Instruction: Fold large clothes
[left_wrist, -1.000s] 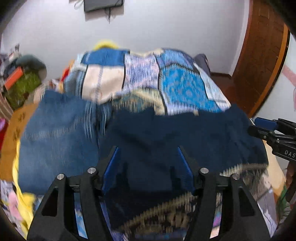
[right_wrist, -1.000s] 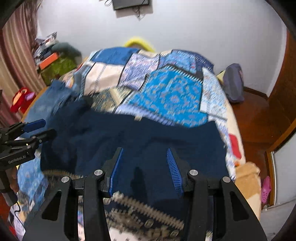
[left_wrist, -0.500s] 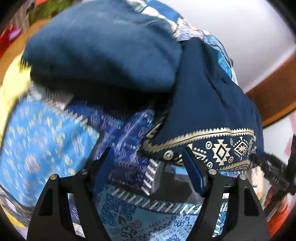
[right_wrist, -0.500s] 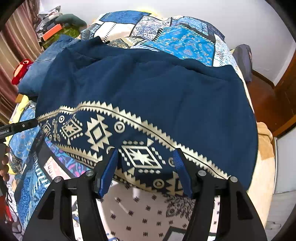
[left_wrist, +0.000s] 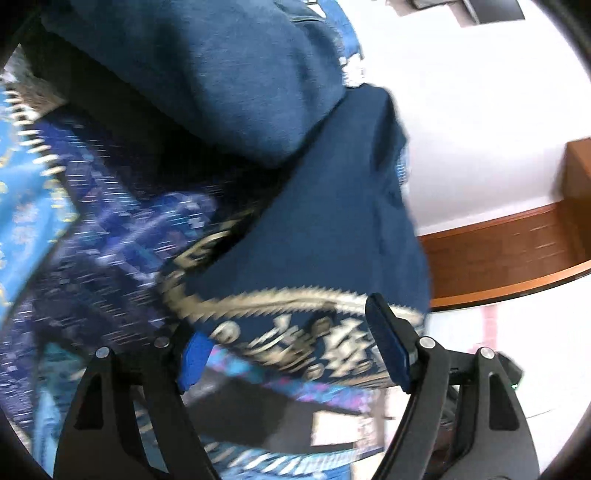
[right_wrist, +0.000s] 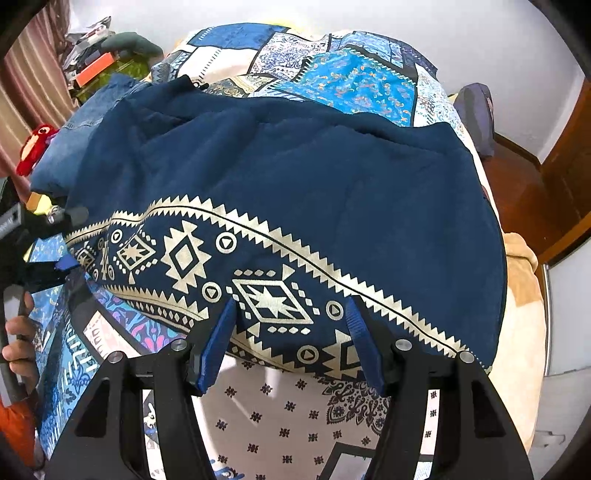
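Landmark for this entry: the navy garment (right_wrist: 295, 177), which lies spread across the patchwork bedspread (right_wrist: 332, 74), its gold geometric border band (right_wrist: 236, 273) along the near edge.

Right gripper (right_wrist: 291, 336): I read the jaws as wide apart, the blue fingers (right_wrist: 216, 350) straddling the border band at the garment's near hem. Nothing is pinched between them; whether the tips touch the cloth I cannot tell.

Left gripper (left_wrist: 295, 347): jaws also spread wide, sitting at the garment's left hem corner. This view is motion-blurred. The border band (left_wrist: 295, 332) runs between the fingers, but no grip on it is visible. In the right wrist view this gripper (right_wrist: 55, 240) shows at the garment's left edge, with the hand (right_wrist: 18, 347) holding its handle just below it.

A folded pair of jeans (right_wrist: 81, 129) lies against the garment's far-left side, partly under it. A red toy (right_wrist: 33, 147) sits beyond the jeans. A dark bag (right_wrist: 476, 118) stands on the floor off the garment's far-right corner.
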